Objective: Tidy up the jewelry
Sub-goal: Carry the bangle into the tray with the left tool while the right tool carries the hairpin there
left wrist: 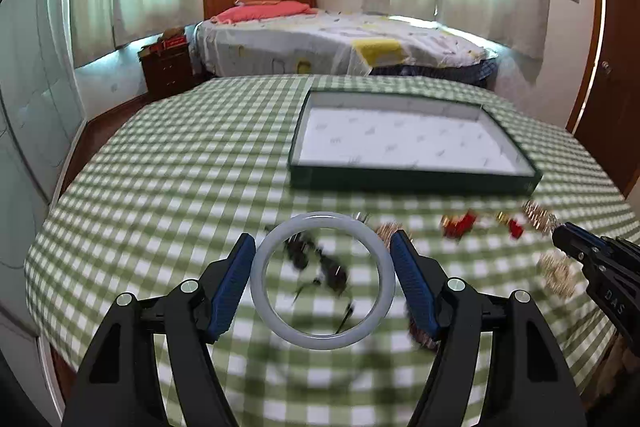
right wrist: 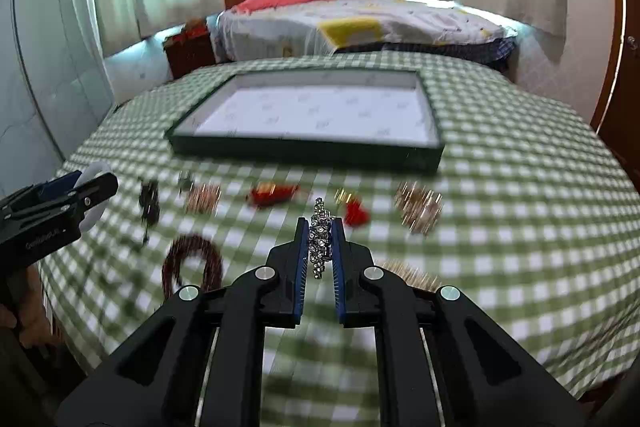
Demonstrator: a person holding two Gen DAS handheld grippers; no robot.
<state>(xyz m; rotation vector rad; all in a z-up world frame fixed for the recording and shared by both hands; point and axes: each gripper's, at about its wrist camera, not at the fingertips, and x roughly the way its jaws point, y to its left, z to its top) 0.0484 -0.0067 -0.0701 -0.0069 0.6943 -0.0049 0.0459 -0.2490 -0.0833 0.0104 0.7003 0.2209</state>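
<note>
Left gripper [left wrist: 322, 281]: I hold a pale white round stone bangle [left wrist: 280, 327] between the two blue pads. The jaws stand wide, as wide as the ring, and press on its left and right sides.

Bangle pose: it looks lifted off the green and white checked tablecloth [left wrist: 160, 167]. I see through its hole to a dark tangled black bead piece [left wrist: 316, 263] lying on the cloth below.

Right gripper [right wrist: 320, 243]: I pinch a sparkly silver crystal chain [right wrist: 320, 239]. The jaws are narrow, almost together. The chain runs long-ways along the fingers and sticks out past the tips.

Box: the flat dark green tray with a white printed lining [left wrist: 416, 181] sits further back on the table. I judge it to be where the jewelry should go. Nothing lies in it yet.

Which way to go: from my left gripper the tray is ahead and to the right. From my right gripper it is straight ahead [right wrist: 308, 151], a little to the left.

Nearer hand: I think the right one has the straighter path. The left one must cross over toward the right.

Tray shape: its long side runs left to right, so both hands can fit side by side.

Still on the cloth: red bead pieces [right wrist: 272, 195], a gold sparkly bunch [right wrist: 418, 207], a dark brown bead bracelet [right wrist: 192, 263]. They lie between my grippers and the tray, so I think I should pass above them.
</note>
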